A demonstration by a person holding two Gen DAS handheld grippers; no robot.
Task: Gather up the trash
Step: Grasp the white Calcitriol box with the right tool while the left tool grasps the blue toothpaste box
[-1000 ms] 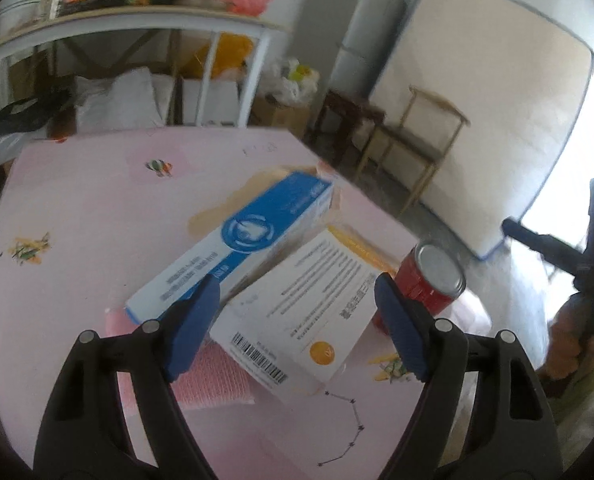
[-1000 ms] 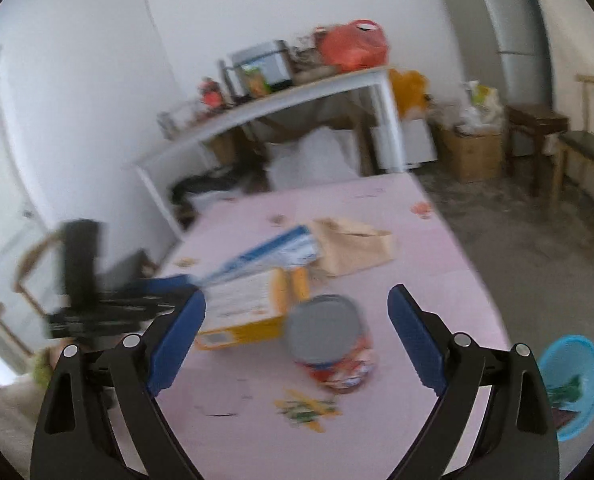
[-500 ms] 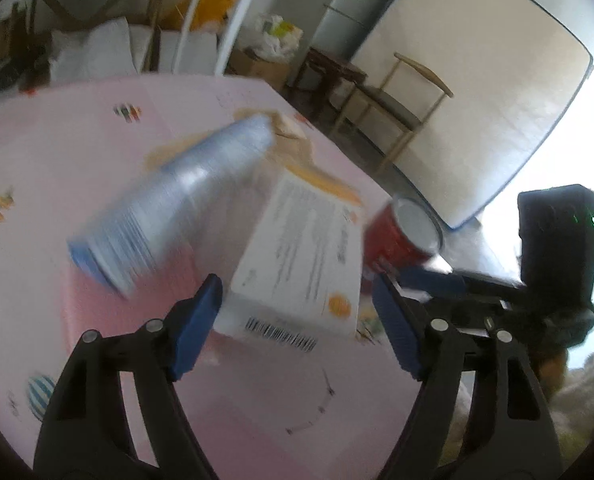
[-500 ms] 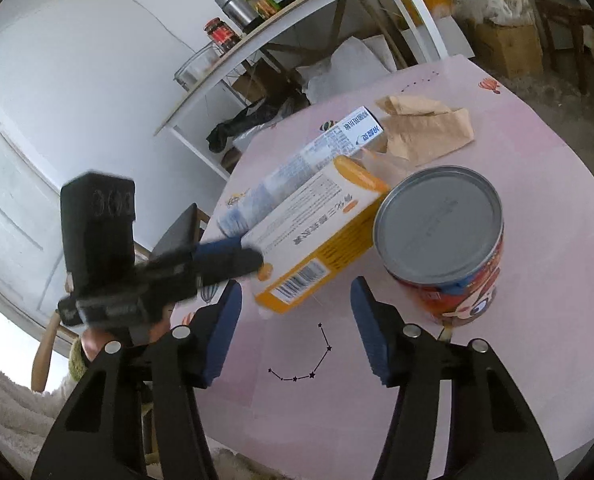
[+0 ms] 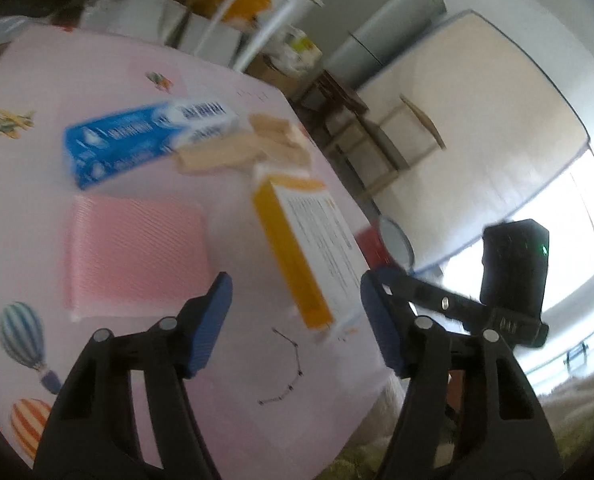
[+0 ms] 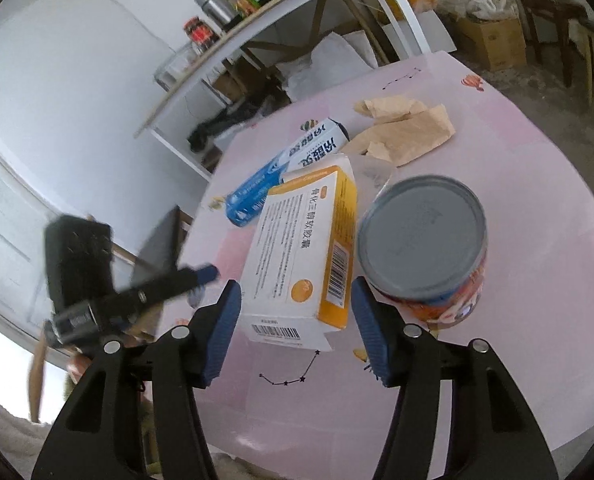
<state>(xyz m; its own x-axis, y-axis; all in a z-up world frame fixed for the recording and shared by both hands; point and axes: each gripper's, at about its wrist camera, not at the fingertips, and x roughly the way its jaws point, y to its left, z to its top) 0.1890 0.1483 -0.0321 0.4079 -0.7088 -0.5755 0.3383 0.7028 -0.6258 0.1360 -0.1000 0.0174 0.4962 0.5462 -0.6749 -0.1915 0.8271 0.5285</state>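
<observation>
**A:** Where's the trash on your screens?

**B:** The white and orange medicine box sits mid-frame in my right wrist view, lying on the pink table. Its near end lies between the blue pads of my right gripper. The pads flank it with a sliver of space on each side, and the jaws are opening, so I'm not clamped on it.

**A:** And around it?

**B:** Just right of the box stands the tin can, upright, grey lid toward me; I can't tell whether the two touch. Behind the box, toward the upper middle, lies the blue toothpaste carton, and farther right a crumpled brown paper bag.

**A:** Your left side?

**B:** My left gripper hovers above the table edge in the lower half of its blurred view, jaws about halfway apart and closing, with nothing pressed between them. The medicine box runs diagonally just above the gap. A pink cloth lies flat at centre left, the toothpaste carton above it. The can peeks out past the box at right.

**A:** Background?

**B:** A white shelf with a steel pot at the top.
</observation>
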